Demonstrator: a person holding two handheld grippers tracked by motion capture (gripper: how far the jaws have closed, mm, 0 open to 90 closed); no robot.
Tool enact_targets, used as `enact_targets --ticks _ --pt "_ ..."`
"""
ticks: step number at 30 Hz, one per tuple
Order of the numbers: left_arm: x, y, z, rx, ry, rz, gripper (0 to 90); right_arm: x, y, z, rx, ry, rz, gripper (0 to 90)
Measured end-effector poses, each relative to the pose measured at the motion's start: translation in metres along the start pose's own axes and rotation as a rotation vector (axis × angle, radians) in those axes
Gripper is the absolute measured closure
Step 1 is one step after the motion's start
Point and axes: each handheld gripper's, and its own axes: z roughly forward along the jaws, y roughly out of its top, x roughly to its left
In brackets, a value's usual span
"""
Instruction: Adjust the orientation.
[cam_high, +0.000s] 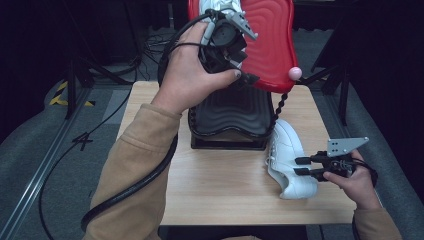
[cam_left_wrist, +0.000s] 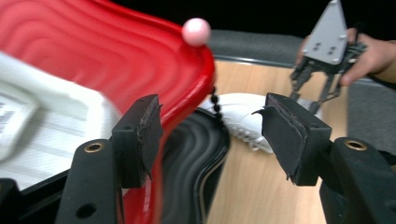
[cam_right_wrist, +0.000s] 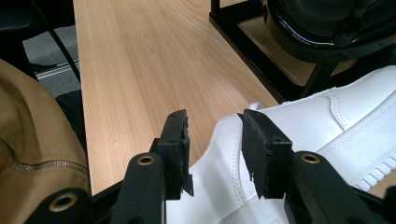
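A red wavy lid (cam_high: 272, 40) stands raised above a black wavy tub (cam_high: 232, 112) on a black stand. A white shoe (cam_left_wrist: 51, 130) lies against the lid's inside. My left gripper (cam_high: 246, 65) is held high at the lid's edge. It is open, and the red rim (cam_left_wrist: 187, 93) runs behind its left jaw. A second white shoe (cam_high: 290, 155) lies on the table to the right of the tub. My right gripper (cam_high: 299, 166) is open at that shoe's near end, and the shoe's edge (cam_right_wrist: 224, 135) rises between its jaws.
A pink ball (cam_high: 295, 73) sits at the lid's lower corner, and a black beaded cord (cam_high: 280, 105) hangs from it to the tub. The wooden table (cam_high: 225, 190) has free room in front of the stand. A thick cable (cam_high: 135, 185) trails past the left sleeve.
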Motion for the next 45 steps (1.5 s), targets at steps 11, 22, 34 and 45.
enact_targets --ticks 11,22,34,45 --pt "-0.015 -0.038 0.031 -0.111 -0.093 -0.050 38.1 -0.001 -0.001 -0.001 -0.002 -0.006 0.009 62.0" --pt "-0.031 -0.093 0.067 -0.190 -0.089 -0.128 38.0 -0.004 -0.004 -0.002 -0.001 -0.012 0.024 63.5" --pt "-0.050 -0.153 0.107 -0.223 -0.084 -0.212 37.0 -0.007 -0.007 -0.007 0.018 -0.018 0.066 82.3" --pt "-0.063 -0.192 0.137 -0.141 -0.051 -0.261 36.0 -0.009 -0.010 -0.011 0.033 -0.058 0.104 90.0"
